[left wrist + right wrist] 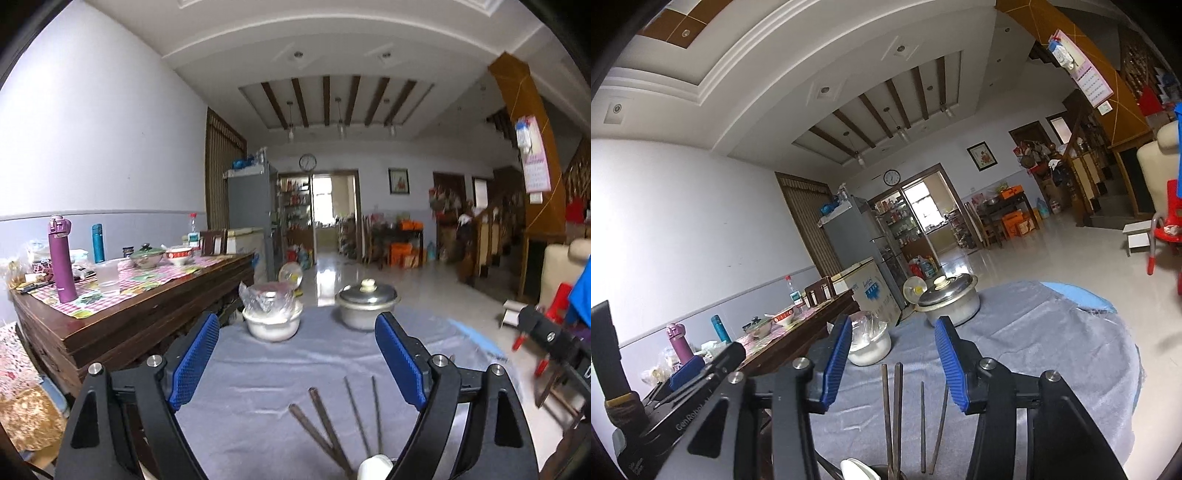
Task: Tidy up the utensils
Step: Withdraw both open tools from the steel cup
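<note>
grey-clothed table (280, 369) – chopsticks (332, 424) upright between both spread, empty grippers (297, 352)

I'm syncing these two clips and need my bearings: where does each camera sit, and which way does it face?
Left wrist: on the left tongs, facing level across the grey-clothed table; its blue pads frame the chopsticks, right tongs at the edge.
Right wrist: on the right tongs, tilted, same direction; left tongs at lower left.
Shared: chopsticks, lidded metal pot, white bowl.
</note>
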